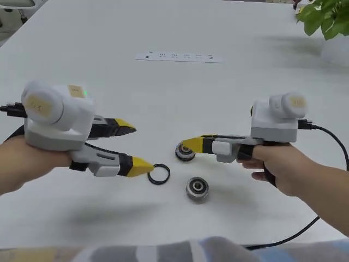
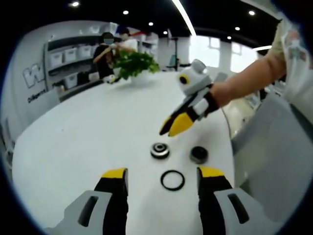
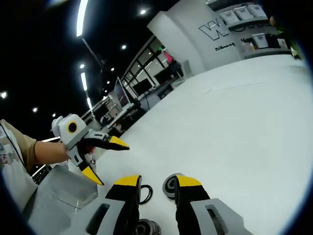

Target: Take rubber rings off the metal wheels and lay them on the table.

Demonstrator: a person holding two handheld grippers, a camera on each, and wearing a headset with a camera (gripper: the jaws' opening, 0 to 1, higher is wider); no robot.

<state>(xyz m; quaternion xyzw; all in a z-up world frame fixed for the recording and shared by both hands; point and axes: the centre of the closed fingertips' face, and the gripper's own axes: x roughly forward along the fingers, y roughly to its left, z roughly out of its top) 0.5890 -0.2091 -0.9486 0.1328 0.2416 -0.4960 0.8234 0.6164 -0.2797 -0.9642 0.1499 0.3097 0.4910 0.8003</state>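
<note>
— Rubber ring (image 1: 169,173)?
— Qty 1. Black, thin, off-wheel. Flat on white table (image 1: 109,65).
— Metal wheels?
— Qty 2. Small, round, silver-and-dark, lying flat. Far wheel (image 1: 185,152) just R of ring, near wheel (image 1: 197,188) close by, touching neither.

A broad white tabletop (image 1: 163,33) stretches away, matte and evenly lit, with soft shadows on it. A thin white strip (image 1: 179,57) with small printed marks lies flat toward its far side, and a leafy green plant (image 1: 324,16) stands near the far right edge. In the left gripper view, beyond the tabletop's end, a pale wall (image 2: 27,100) bears large lettering (image 2: 34,76) beside shelves (image 2: 68,73) stacked with white bins (image 2: 56,58), where a person (image 2: 105,54) stands. The ceiling (image 2: 146,10) is dark, dotted with round spotlights (image 2: 74,4) and crossed by a long strip light (image 2: 183,17). Bright windows (image 2: 205,51) glow further back.
</note>
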